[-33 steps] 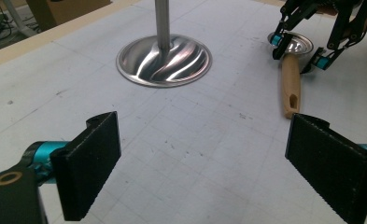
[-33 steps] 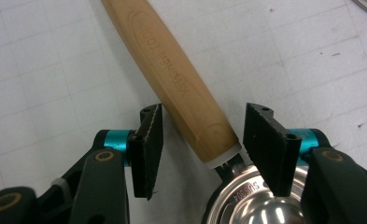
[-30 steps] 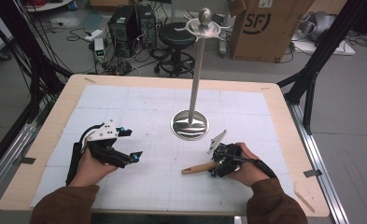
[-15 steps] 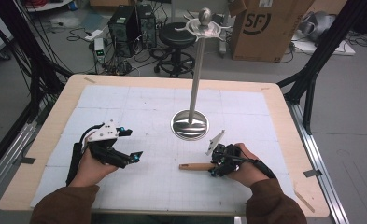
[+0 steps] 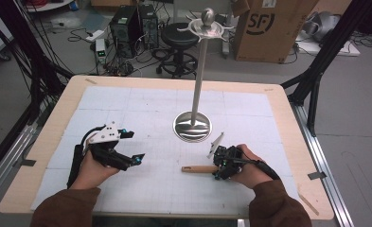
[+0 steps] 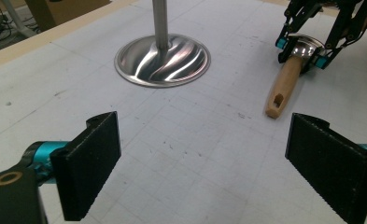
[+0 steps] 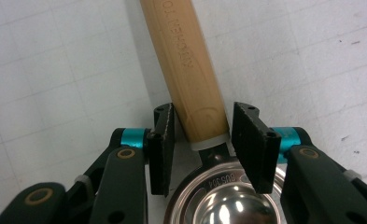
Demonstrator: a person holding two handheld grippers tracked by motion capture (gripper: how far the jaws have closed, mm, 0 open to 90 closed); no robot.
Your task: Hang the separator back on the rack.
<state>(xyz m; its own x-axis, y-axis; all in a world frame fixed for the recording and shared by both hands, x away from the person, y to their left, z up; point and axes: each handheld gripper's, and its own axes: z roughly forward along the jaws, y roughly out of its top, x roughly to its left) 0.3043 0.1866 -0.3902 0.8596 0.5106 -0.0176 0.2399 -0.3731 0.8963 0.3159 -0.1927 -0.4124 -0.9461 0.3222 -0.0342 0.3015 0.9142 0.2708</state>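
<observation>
A metal scoop with a wooden handle lies on the gridded mat, handle pointing left. My right gripper straddles its neck. In the right gripper view the gripper has its pads beside the handle and against the rim of the steel bowl. Its jaws have just eased open slightly with the scoop still between them. My left gripper rests at the mat's left, open and empty, and sees the scoop ahead. A steel stand rises mid-table.
The stand's round base lies just beyond and left of the scoop; its pole carries a hook ring high up. The wooden table edge frames the mat. Cables, a stool and a cardboard box are on the floor behind.
The scoop's handle swung from slanting down-left to lying level, pointing left, as the right gripper closed on it. The left gripper and both hands kept their places.
</observation>
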